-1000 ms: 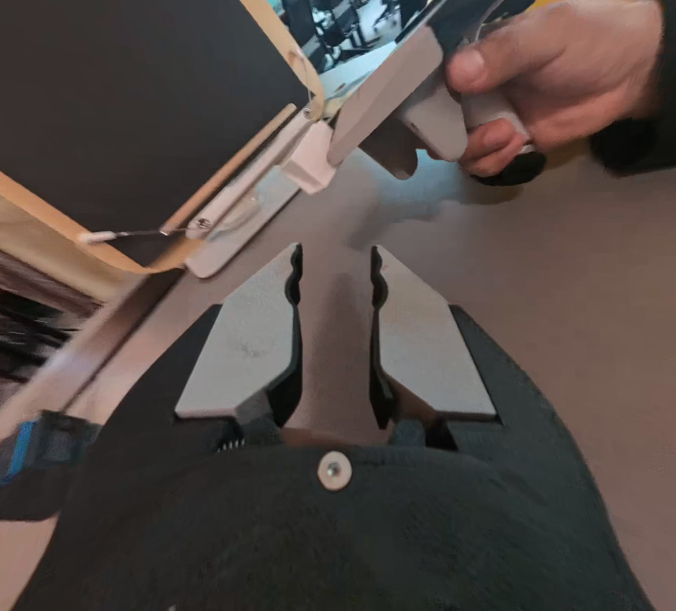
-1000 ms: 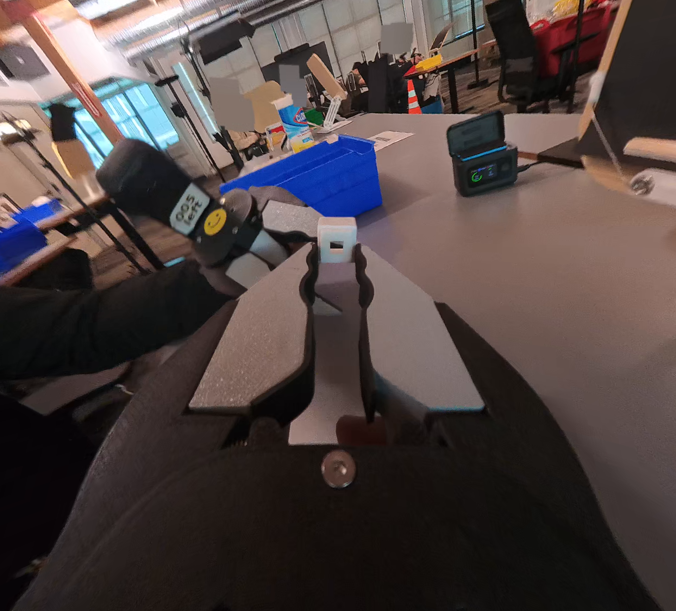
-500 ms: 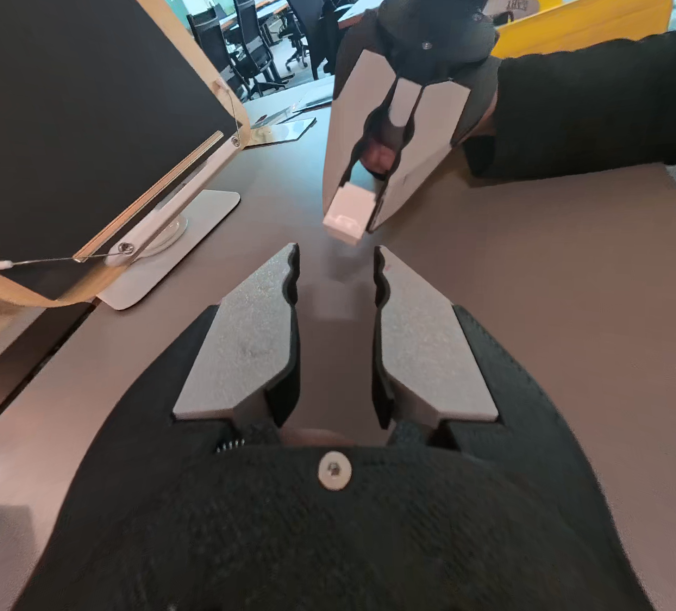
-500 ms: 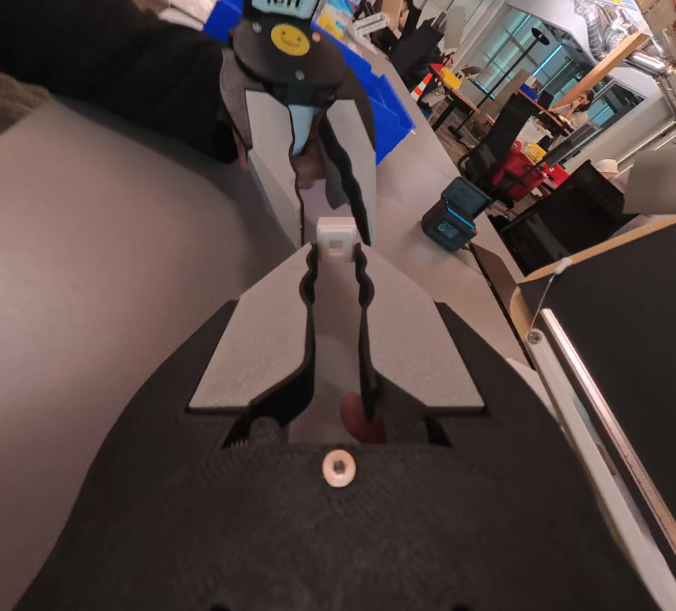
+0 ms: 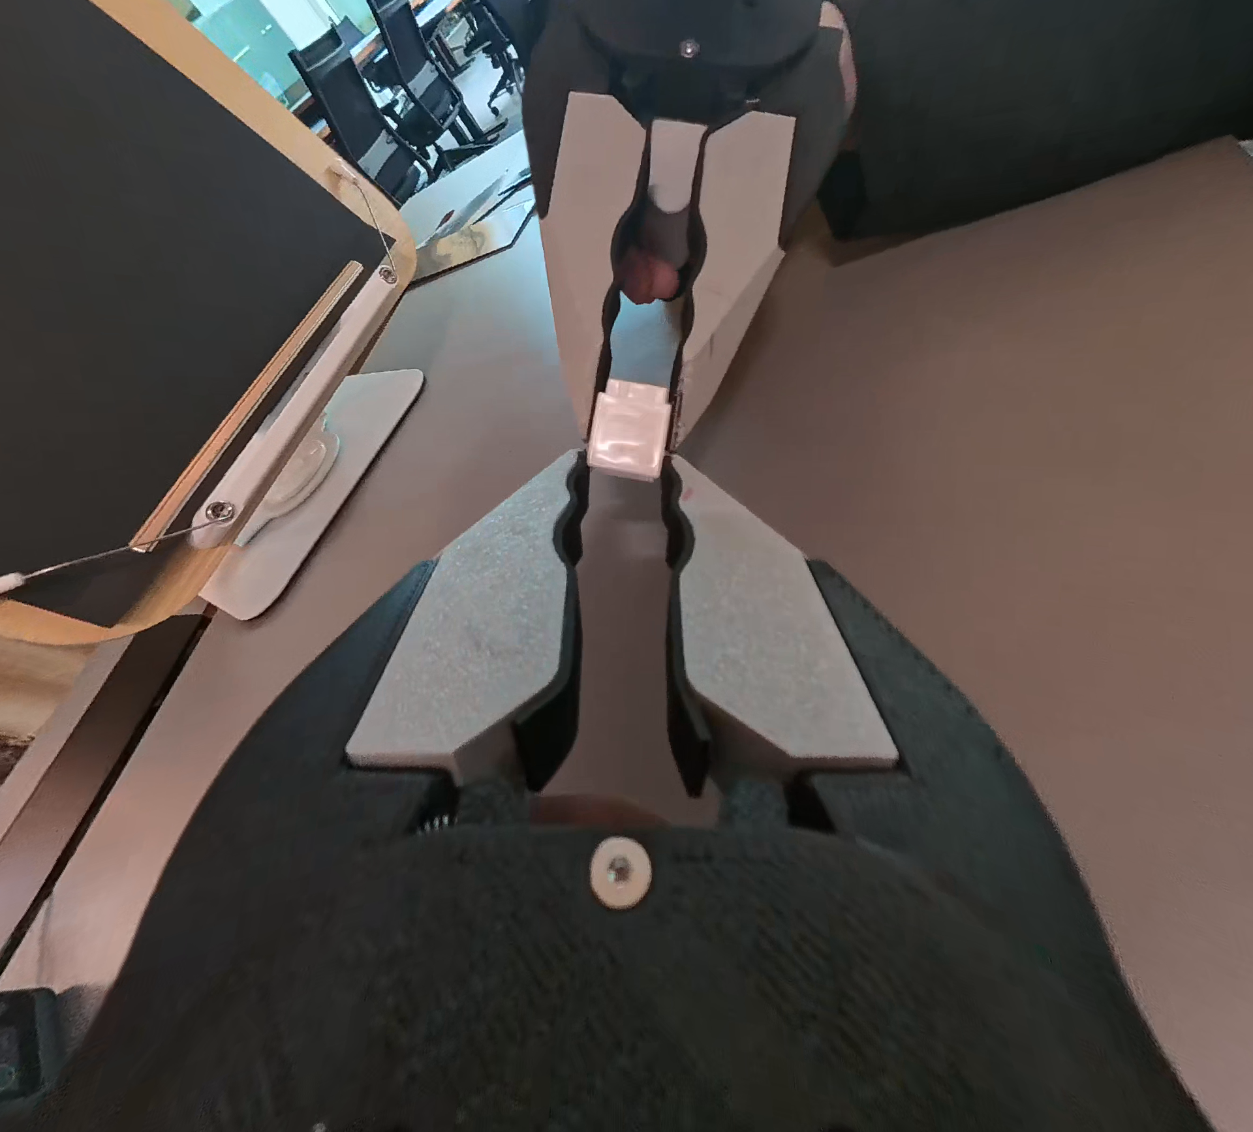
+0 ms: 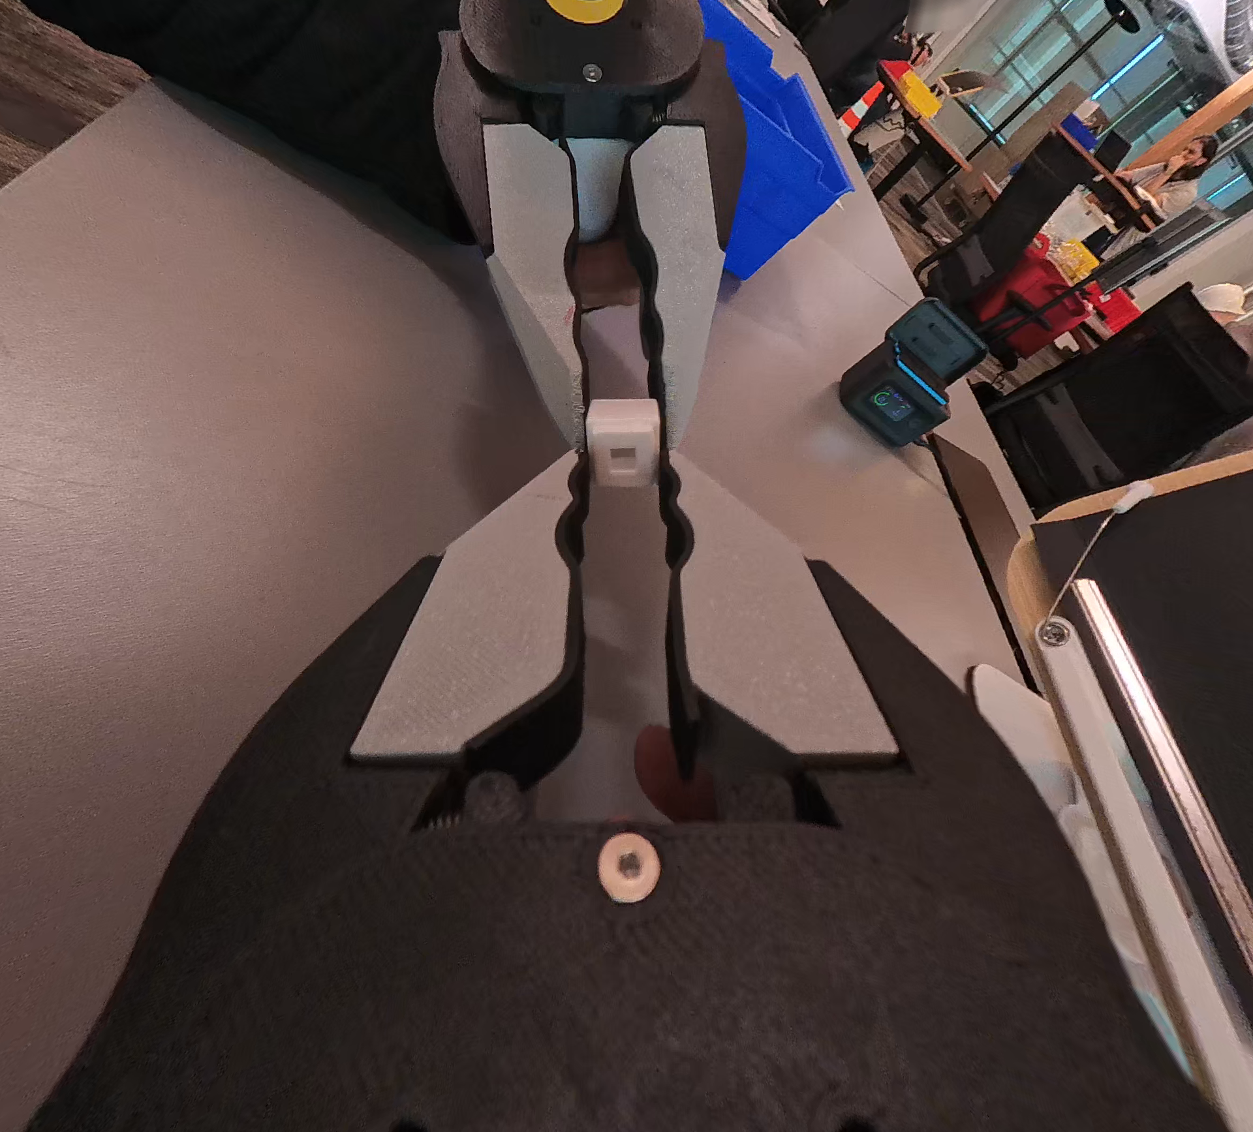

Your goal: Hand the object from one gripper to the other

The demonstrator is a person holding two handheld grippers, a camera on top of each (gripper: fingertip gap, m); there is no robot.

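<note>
While the two grippers meet tip to tip above the grey bench (image 6: pixel 203 421), the small white plastic block (image 6: pixel 622 447) sits exactly between them, held off the surface. The right gripper (image 6: pixel 622 469) is clamped on the block's near end, its fingertips (image 6: pixel 569 476) pressed to both sides. The left gripper (image 5: pixel 624 476) points straight back at it along the same line, and its jaws flank the block's other end at about the block's width; whether they already bear on it or only bracket it, I cannot tell.

The block therefore lies dead ahead of the left gripper, at its very tips, with its long axis seemingly running along the line shared by both tools. That alignment is what the handover depends on: the left jaws probably need only close squarely on the exposed end before the right lets go.

A blue bin (image 6: pixel 780 164) stands toward the bench's far edge, and a small black charging case (image 6: pixel 905 384) near its right edge, both well clear.
</note>
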